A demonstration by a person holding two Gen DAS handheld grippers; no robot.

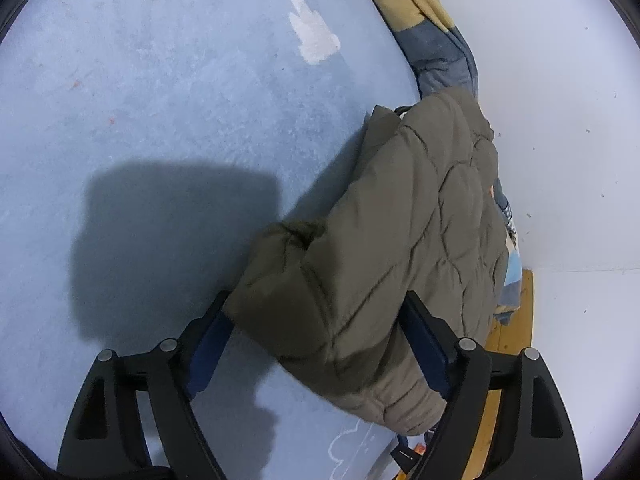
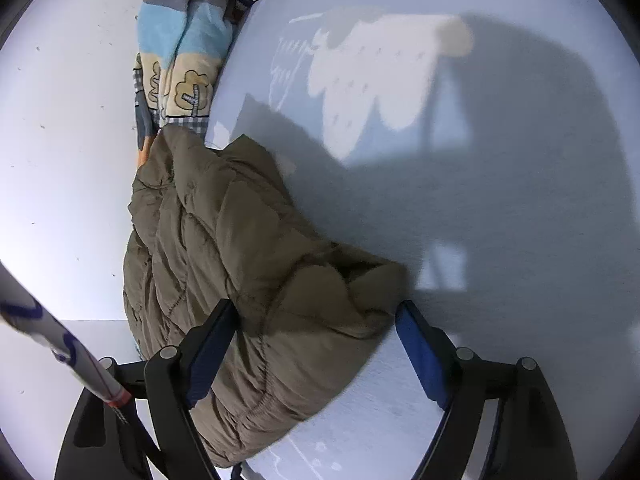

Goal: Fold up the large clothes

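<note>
Though astride the folded olive jacket (image 1: 380,220), left tongs (image 1: 316,297) and right tongs (image 2: 317,305) both slack, its far edge hidden.

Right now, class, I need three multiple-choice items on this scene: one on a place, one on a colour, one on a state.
1. Where does the jacket lie?
A. on the blue sheet's edge, beside the white wall
B. on a chair
C. on a hanger

2. What colour is the jacket?
A. red
B. olive brown
C. white

3. How is the right gripper?
A. shut with nothing in it
B. out of view
C. open around the jacket

Answers: 1 A, sheet under it, wall alongside; 2 B, quilted olive-brown fabric; 3 C, the right pad stands clear of the fabric.
</note>
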